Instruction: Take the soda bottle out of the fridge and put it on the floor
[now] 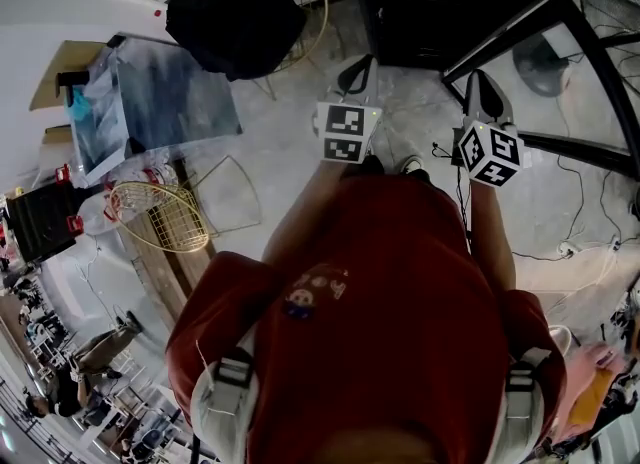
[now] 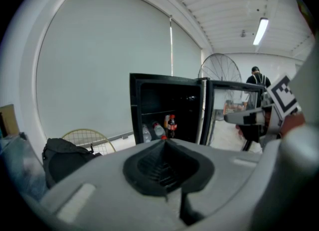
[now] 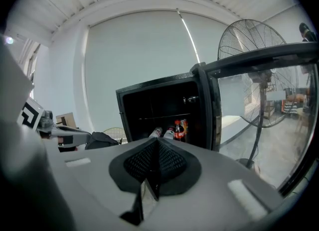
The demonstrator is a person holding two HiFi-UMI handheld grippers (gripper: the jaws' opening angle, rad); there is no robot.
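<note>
Soda bottle [image 3: 178, 129] noted upright on the shelf of the open fridge [image 3: 149, 103], well ahead of both grippers. Left gripper [image 2: 163, 143] and right gripper [image 3: 155, 141] recorded closed, nothing held. Clear bottles [image 3: 158, 132] beside it apparently lie tilted.

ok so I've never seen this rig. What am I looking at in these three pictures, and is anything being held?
There is no robot here. A person in a red shirt holds a two-jaw gripper in each hand. The head view looks down from a camera on their head and shows the left gripper and the right gripper, each with a marker cube. The other two pictures come from cameras riding on the grippers, looking along their jaws. Both pairs of jaws are together and hold nothing. Ahead is a black fridge with its door open. The soda bottle stands inside it beside other bottles. Nearby are a black bag and a fan.
</note>
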